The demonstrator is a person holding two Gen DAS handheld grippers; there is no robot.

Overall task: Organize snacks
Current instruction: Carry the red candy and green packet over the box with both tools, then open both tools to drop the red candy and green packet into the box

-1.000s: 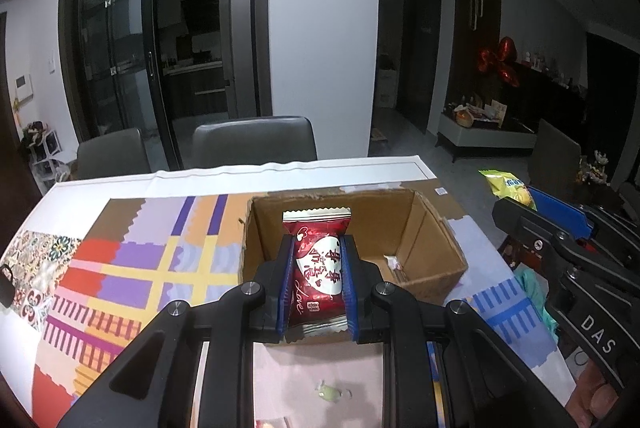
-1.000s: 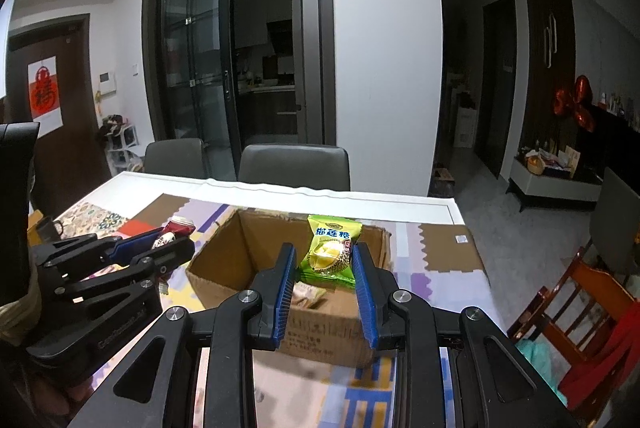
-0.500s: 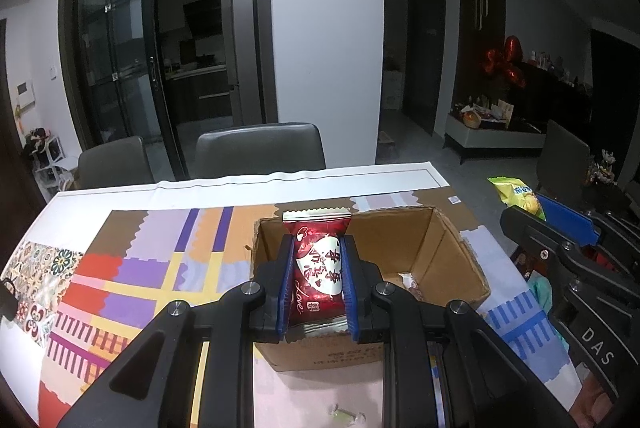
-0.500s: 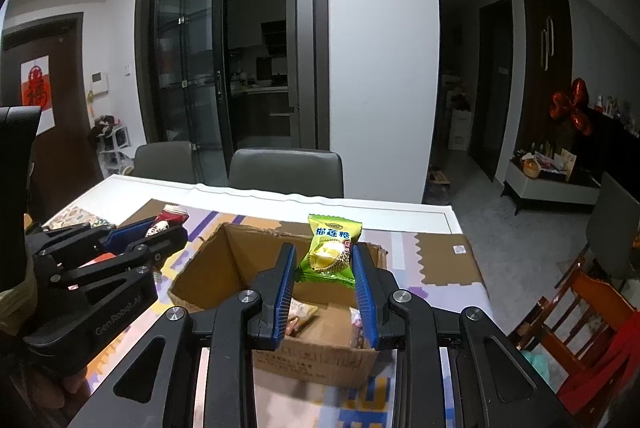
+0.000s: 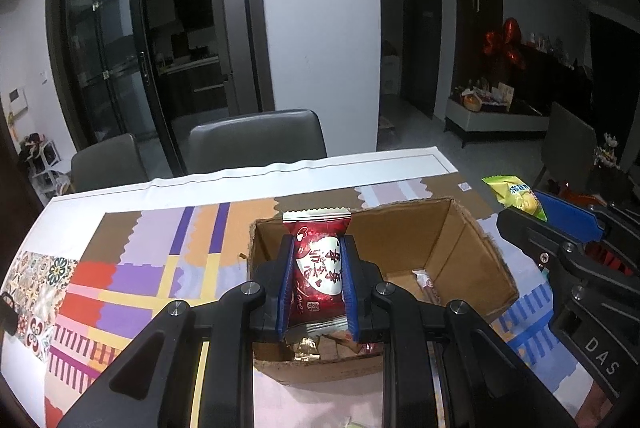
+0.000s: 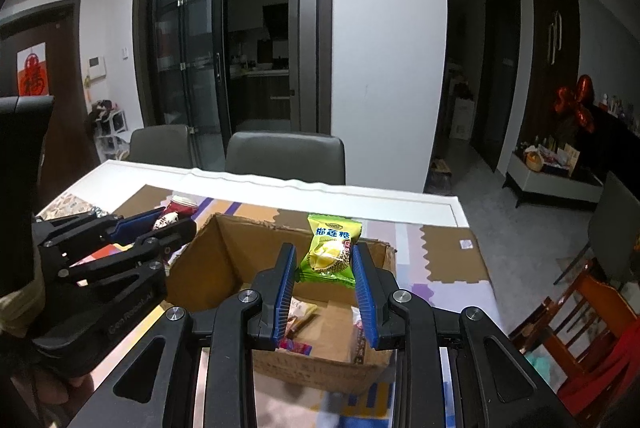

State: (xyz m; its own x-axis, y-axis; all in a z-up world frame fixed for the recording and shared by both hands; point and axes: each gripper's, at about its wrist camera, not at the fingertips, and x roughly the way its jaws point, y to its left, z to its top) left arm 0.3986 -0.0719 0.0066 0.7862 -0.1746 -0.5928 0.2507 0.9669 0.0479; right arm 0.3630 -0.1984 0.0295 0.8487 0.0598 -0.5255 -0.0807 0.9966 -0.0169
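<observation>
red packet [image 5: 318, 278] sides hidden by blue pads, small wrappers in cardboard box [image 5: 468, 248] unreadable

Dim indoor light, fisheye edges, maybe slight blur.

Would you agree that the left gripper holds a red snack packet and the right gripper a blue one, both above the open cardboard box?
Not quite: the packet in the right gripper is green, not blue, as the right wrist view shows. The left gripper does hold the red snack packet, and both are above the open cardboard box.

"Love" on red packet [image 5: 318, 274]; "DAS" on right gripper [image 5: 560, 224].
</observation>
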